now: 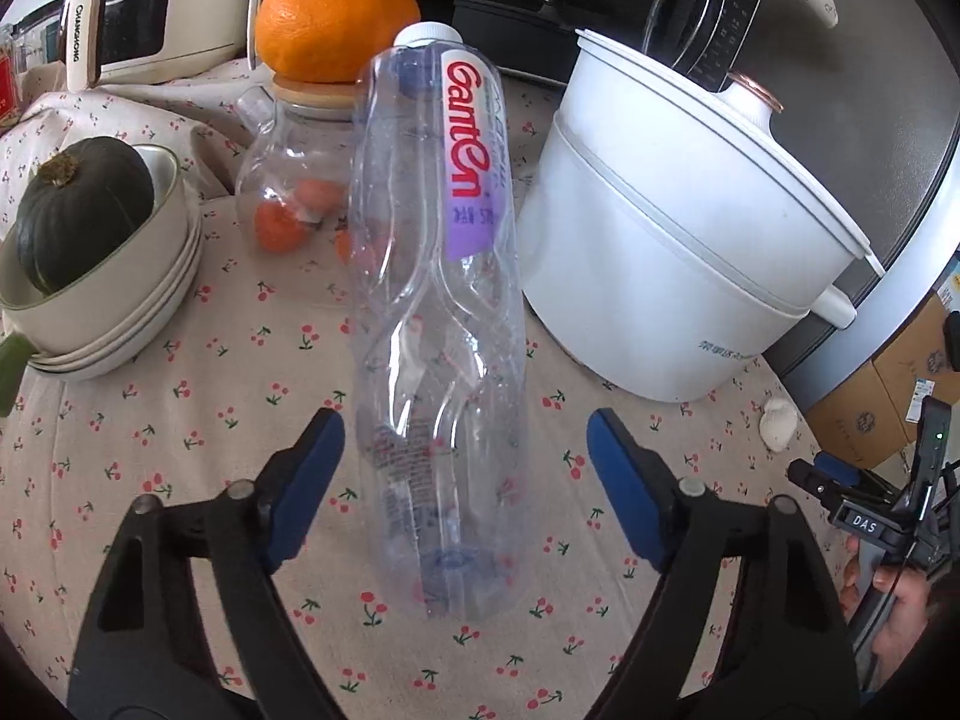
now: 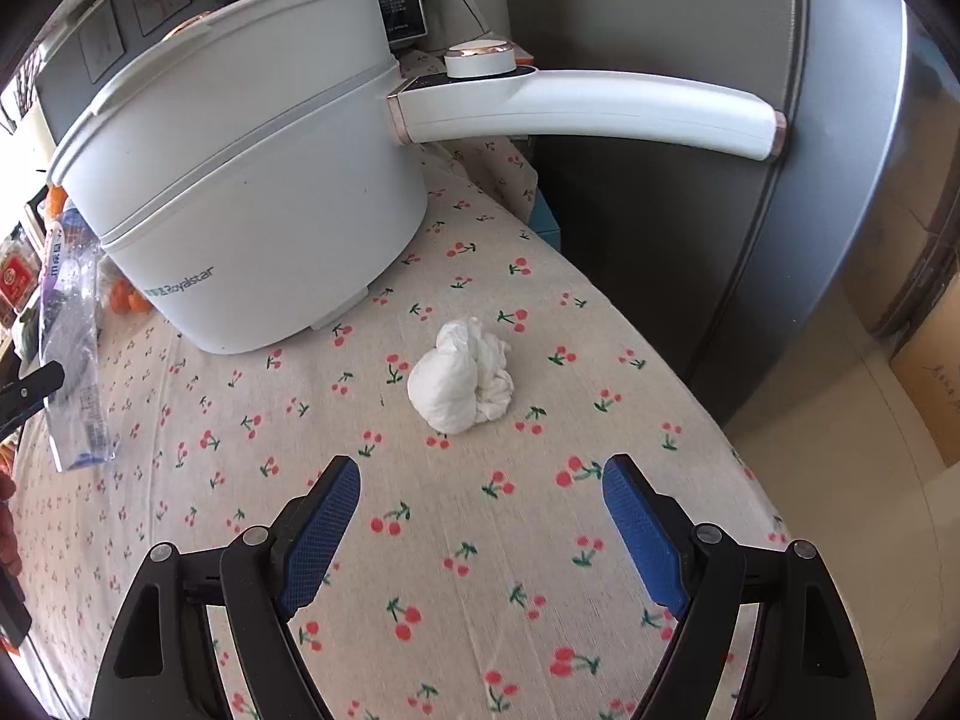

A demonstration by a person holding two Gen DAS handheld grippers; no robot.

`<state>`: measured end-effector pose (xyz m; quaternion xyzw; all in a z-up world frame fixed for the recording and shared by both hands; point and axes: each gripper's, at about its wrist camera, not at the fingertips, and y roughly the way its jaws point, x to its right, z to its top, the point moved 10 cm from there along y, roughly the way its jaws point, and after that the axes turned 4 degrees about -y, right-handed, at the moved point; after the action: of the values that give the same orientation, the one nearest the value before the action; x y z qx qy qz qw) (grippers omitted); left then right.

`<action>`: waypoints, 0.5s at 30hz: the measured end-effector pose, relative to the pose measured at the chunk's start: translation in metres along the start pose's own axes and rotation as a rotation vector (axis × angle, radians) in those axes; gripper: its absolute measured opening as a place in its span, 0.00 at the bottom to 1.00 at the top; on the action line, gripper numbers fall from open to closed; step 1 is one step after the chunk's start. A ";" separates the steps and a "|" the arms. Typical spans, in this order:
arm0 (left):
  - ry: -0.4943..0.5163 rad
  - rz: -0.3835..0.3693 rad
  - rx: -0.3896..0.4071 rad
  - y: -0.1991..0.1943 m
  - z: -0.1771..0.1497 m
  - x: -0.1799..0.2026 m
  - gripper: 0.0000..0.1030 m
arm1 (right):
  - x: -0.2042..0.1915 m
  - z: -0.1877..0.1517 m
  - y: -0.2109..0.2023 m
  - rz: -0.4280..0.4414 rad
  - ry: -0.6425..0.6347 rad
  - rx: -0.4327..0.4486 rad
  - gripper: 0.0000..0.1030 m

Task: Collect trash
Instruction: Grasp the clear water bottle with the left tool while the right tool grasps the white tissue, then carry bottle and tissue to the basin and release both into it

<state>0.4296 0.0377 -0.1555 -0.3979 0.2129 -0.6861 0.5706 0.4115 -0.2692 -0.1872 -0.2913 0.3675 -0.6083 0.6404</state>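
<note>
A crushed clear plastic bottle (image 1: 438, 300) with a red-lettered label and a white cap stands on the cherry-print tablecloth (image 1: 240, 396). My left gripper (image 1: 465, 444) is open around its lower part, with a gap between the bottle and each blue pad. In the right wrist view the same bottle (image 2: 72, 360) shows at the far left. A crumpled white tissue (image 2: 461, 381) lies on the cloth just ahead of my right gripper (image 2: 480, 474), which is open and empty. The tissue (image 1: 778, 423) also appears near the table's right edge in the left wrist view.
A white electric pot (image 2: 240, 180) with a long handle (image 2: 600, 108) stands between bottle and tissue. Stacked bowls (image 1: 120, 312) holding a dark squash sit left, beside a glass jar (image 1: 282, 180) topped by an orange (image 1: 336, 18). A grey fridge (image 2: 780, 180) borders the table's right edge.
</note>
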 end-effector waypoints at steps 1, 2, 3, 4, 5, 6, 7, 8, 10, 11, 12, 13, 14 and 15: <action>-0.003 -0.005 -0.003 0.002 0.001 -0.001 0.67 | -0.001 0.003 0.004 0.003 0.002 0.003 0.82; -0.002 -0.011 -0.007 0.003 0.001 -0.001 0.61 | -0.001 0.005 0.007 0.007 0.003 0.005 0.82; -0.002 -0.015 -0.011 0.004 0.001 -0.002 0.60 | -0.002 0.007 0.011 0.008 0.003 0.007 0.82; -0.004 -0.020 -0.008 0.004 0.001 -0.003 0.60 | -0.004 0.010 0.014 0.007 0.003 0.012 0.82; -0.005 -0.025 -0.007 0.004 0.001 -0.003 0.60 | -0.004 0.012 0.017 0.005 0.003 0.018 0.82; -0.003 -0.028 -0.008 0.004 0.001 -0.003 0.60 | -0.005 0.014 0.020 0.003 0.003 0.024 0.82; 0.000 -0.027 -0.008 0.003 0.000 -0.004 0.60 | -0.006 0.016 0.023 0.000 0.003 0.030 0.82; 0.003 -0.025 -0.009 0.002 0.000 -0.004 0.59 | -0.007 0.017 0.025 -0.005 0.004 0.036 0.82; 0.005 -0.020 -0.011 0.001 0.000 -0.004 0.59 | -0.009 0.019 0.028 -0.010 0.006 0.046 0.80; 0.006 -0.017 -0.010 0.001 0.001 -0.005 0.59 | -0.010 0.019 0.029 -0.015 0.004 0.051 0.73; 0.007 -0.016 -0.009 0.001 0.001 -0.004 0.58 | -0.011 0.019 0.030 -0.020 -0.002 0.054 0.59; 0.008 -0.021 -0.008 0.000 0.002 -0.004 0.58 | -0.012 0.020 0.030 -0.031 -0.010 0.054 0.51; 0.012 -0.023 -0.004 -0.002 0.003 -0.005 0.58 | -0.013 0.020 0.030 -0.041 -0.020 0.051 0.35; 0.017 -0.019 0.001 -0.004 0.003 -0.004 0.58 | -0.014 0.019 0.029 -0.046 -0.023 0.050 0.35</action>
<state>0.4302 0.0426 -0.1520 -0.3939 0.2137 -0.6947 0.5626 0.4440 -0.2539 -0.1985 -0.2905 0.3377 -0.6286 0.6375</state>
